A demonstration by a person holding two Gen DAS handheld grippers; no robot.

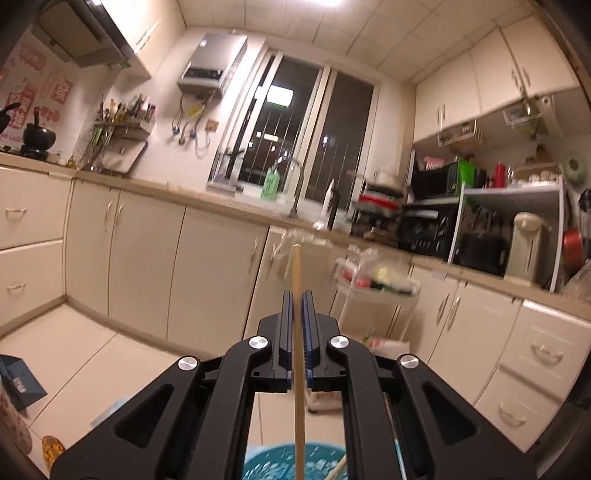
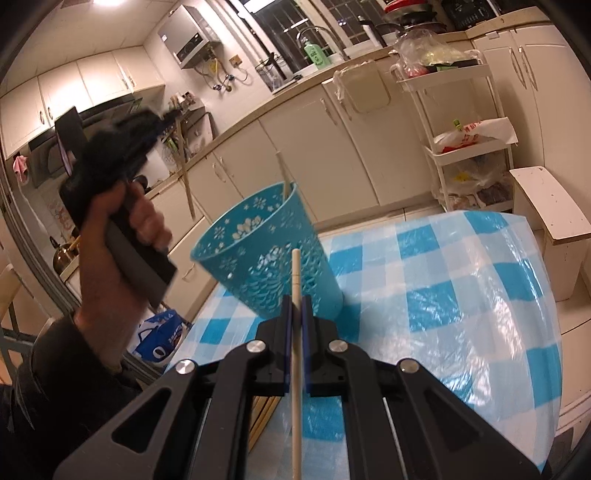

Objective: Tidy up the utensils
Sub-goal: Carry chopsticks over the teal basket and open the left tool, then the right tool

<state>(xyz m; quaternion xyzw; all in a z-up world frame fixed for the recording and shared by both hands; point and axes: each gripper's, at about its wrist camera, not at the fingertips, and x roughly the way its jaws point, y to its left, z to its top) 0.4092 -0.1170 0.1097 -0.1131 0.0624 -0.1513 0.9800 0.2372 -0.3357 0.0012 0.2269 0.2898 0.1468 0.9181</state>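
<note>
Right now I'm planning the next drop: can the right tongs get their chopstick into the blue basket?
Probably yes. The right tongs grip a pale chopstick just short of the blue basket, whose open mouth tilts toward them. The left tongs are raised off to the side, leaving the way free.

Cream kitchen cabinets line a dark window.

Warm, yellowish indoor light falls from a ceiling lamp that burns out white at the top edge of both views; the window is dark. Glare streaks the plastic tablecloth. Motion blur smears the left tool and the distant shelves. Fisheye bending curves the cabinets, and the corners go black
</note>
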